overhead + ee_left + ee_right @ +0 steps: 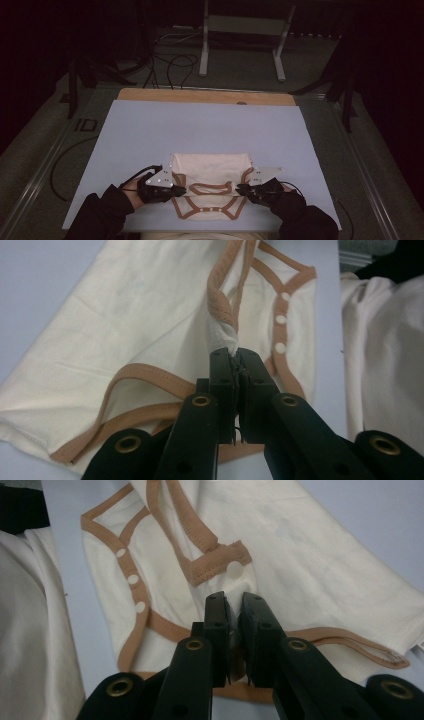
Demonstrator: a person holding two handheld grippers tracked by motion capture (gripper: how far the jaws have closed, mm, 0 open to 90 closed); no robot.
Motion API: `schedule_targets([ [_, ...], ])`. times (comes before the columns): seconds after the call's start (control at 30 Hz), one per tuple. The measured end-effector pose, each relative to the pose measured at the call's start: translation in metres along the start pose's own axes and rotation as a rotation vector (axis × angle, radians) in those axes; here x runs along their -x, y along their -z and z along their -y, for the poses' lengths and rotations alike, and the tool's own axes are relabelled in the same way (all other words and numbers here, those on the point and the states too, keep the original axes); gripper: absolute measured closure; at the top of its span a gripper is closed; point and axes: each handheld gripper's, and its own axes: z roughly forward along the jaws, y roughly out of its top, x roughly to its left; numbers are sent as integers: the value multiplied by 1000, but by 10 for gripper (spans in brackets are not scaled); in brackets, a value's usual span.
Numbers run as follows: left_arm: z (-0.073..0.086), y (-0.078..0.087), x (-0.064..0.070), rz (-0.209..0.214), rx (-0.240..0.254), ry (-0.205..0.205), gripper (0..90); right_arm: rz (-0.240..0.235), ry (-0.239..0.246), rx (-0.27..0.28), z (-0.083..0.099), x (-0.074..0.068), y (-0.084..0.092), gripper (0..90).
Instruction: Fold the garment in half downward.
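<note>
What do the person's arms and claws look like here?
Dark long sleeves on both forearms. Left claw and right claw are black, each topped by a grey three-cornered plate and trailing a black cable. Close up, black jaws with brass-coloured rivets.

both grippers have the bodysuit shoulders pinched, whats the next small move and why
Probably lower both shoulders flat onto the folded bodysuit, then release. The left gripper and right gripper are each shut on a trimmed corner held just above the blue mat.

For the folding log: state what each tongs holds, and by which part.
Both hold the cream baby bodysuit. The left tongs pinch a bunched fold at its tan-trimmed edge; the right tongs pinch the cloth just below a snap tab.
</note>
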Motion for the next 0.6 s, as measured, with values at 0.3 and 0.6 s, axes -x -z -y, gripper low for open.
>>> schedule_targets([
  [0.3, 8, -9, 12, 39, -41, -17, 866, -36, -1, -3, 8, -12, -1, 814],
  [0.6, 18, -15, 23, 123, -71, -6, 719, -70, -33, 27, 11, -11, 2, 581],
])
